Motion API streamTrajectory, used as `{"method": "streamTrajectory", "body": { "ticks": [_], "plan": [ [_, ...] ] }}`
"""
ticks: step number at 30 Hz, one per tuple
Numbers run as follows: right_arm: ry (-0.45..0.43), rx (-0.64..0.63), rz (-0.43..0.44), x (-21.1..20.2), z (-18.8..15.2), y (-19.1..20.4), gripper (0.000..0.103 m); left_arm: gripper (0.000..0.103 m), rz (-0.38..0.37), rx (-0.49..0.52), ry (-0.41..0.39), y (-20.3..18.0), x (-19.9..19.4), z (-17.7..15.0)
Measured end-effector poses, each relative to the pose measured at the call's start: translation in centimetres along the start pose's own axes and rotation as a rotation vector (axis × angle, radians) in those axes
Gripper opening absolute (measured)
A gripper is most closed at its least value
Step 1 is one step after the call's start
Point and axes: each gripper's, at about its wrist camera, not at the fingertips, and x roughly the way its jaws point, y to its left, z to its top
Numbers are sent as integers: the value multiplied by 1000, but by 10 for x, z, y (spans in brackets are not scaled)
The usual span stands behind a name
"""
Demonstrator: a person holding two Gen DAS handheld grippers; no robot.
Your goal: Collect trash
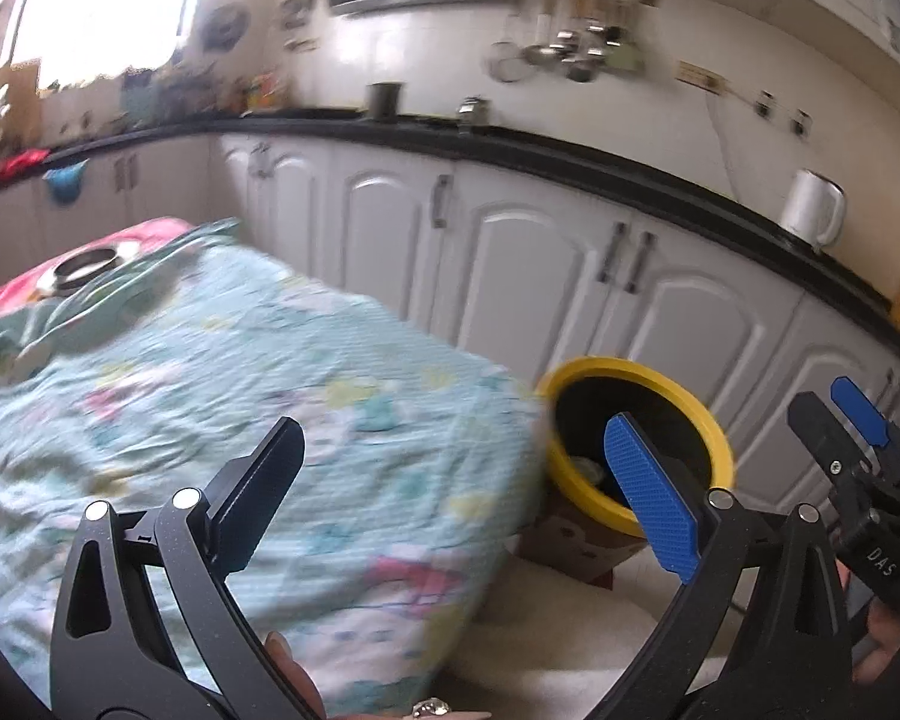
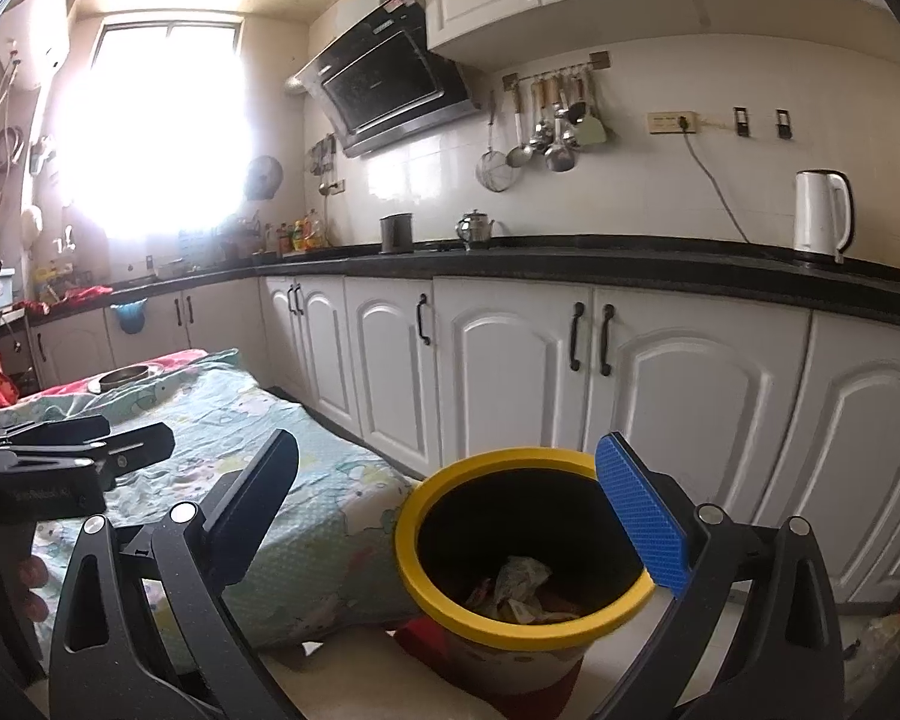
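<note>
A trash bin with a yellow rim [image 2: 528, 624] stands on the floor beside the table, and crumpled wrappers and paper [image 2: 519, 591] lie inside it. My right gripper [image 2: 450, 510] is open and empty, held just above and in front of the bin's mouth. My left gripper [image 1: 450, 492] is open and empty over the right part of the table with the light green patterned cloth [image 1: 210, 396]. The bin [image 1: 636, 444] shows to its right, partly behind the blue finger pad [image 1: 651, 492]. The right gripper [image 1: 858, 438] shows at the right edge of the left wrist view.
A metal bowl [image 2: 123, 378] sits at the table's far end on a pink cloth. White cabinets [image 2: 510, 372] with a black counter [image 2: 570, 261] run along the wall behind the bin. A white kettle [image 2: 822, 216] and a metal teapot [image 2: 476, 228] stand on the counter.
</note>
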Motion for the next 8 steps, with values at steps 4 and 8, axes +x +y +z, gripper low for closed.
{"method": "streamTrajectory", "body": {
  "ticks": [4,8],
  "plan": [
    [25,-47,132,23,20,51,97,92,204,-123,23,100,-23,6],
    [178,-99,409,63,36,171,97,92,595,-289,53,232,-68,-9]
  ]
}}
